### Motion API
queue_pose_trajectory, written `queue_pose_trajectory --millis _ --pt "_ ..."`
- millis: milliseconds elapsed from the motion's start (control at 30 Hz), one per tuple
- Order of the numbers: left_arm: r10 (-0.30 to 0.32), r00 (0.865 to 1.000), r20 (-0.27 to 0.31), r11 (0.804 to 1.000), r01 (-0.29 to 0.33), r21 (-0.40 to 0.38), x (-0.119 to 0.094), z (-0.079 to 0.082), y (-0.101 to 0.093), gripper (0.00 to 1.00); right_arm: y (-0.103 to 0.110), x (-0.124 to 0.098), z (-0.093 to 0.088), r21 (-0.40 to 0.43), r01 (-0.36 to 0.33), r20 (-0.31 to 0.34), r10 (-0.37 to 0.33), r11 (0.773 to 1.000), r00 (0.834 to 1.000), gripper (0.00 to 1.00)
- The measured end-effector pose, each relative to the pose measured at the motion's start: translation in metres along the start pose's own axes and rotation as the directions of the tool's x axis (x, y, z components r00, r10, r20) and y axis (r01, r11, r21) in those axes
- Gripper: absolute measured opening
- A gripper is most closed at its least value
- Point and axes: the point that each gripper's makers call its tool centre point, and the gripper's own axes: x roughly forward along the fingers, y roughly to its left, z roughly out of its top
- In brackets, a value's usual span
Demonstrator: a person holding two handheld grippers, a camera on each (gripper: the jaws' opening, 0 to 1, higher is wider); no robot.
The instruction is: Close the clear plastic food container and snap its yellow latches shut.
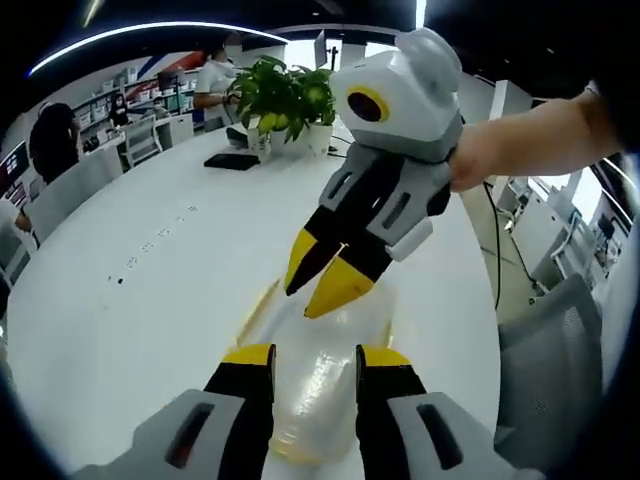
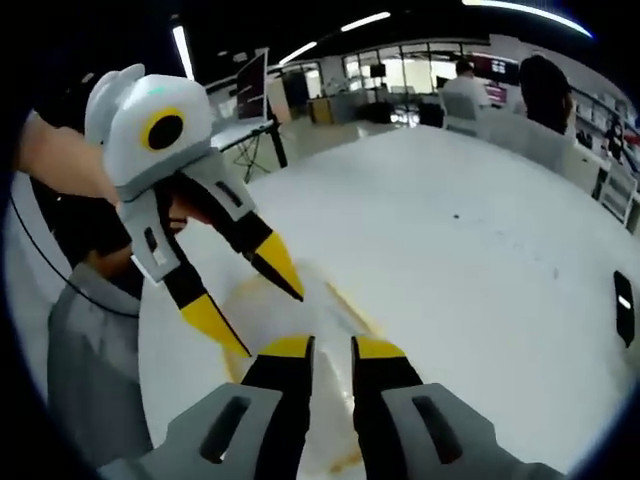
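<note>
The clear plastic food container (image 1: 322,395) lies on the white table (image 1: 150,270) with thin yellow latches (image 1: 254,312) along its edges. My left gripper (image 1: 317,355) is open, and its jaws stand over the container's near part. My right gripper (image 1: 318,280) comes down from the upper right, its yellow tips close over the container's far part with only a narrow gap between them. In the right gripper view my right gripper (image 2: 333,348) shows that narrow gap. There the left gripper (image 2: 250,300) is spread wide above the container's yellow edge (image 2: 352,303). Whether either gripper touches the container cannot be told.
Potted plants (image 1: 285,95) and a flat black item (image 1: 230,160) sit at the table's far end. A grey chair (image 1: 560,370) stands by the table's right edge. Another black object (image 2: 625,305) lies near the table's edge. People sit in the background.
</note>
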Motion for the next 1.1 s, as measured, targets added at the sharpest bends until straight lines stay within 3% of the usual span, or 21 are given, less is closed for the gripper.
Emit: queue_pose_trajectory --millis 167,533,767,967,1100 --pt "-0.013 1.000 -0.008 1.000 0.013 0.018 0.004 -0.001 -0.004 0.24 -0.002 0.002 0.003 0.017 -0.006 0.011 0.005 1.000 1.000 0.11" --pt "-0.026 0.999 -0.023 0.998 0.027 0.054 0.009 -0.003 -0.006 0.24 0.003 0.006 0.005 -0.024 -0.026 0.000 0.026 0.999 1.000 0.12" --pt "-0.038 0.999 -0.027 0.984 0.042 0.171 0.010 0.000 -0.020 0.25 0.004 0.008 0.008 -0.071 -0.030 0.000 0.030 0.997 1.000 0.14" --pt "-0.034 0.999 -0.023 0.975 0.039 0.219 0.009 0.001 -0.028 0.28 0.000 0.009 0.011 -0.086 -0.033 -0.004 0.033 0.996 0.999 0.19" --pt "-0.025 0.999 -0.026 0.958 0.031 0.285 0.010 0.002 -0.032 0.30 -0.002 0.011 0.012 -0.108 -0.044 -0.024 0.042 0.993 0.999 0.20"
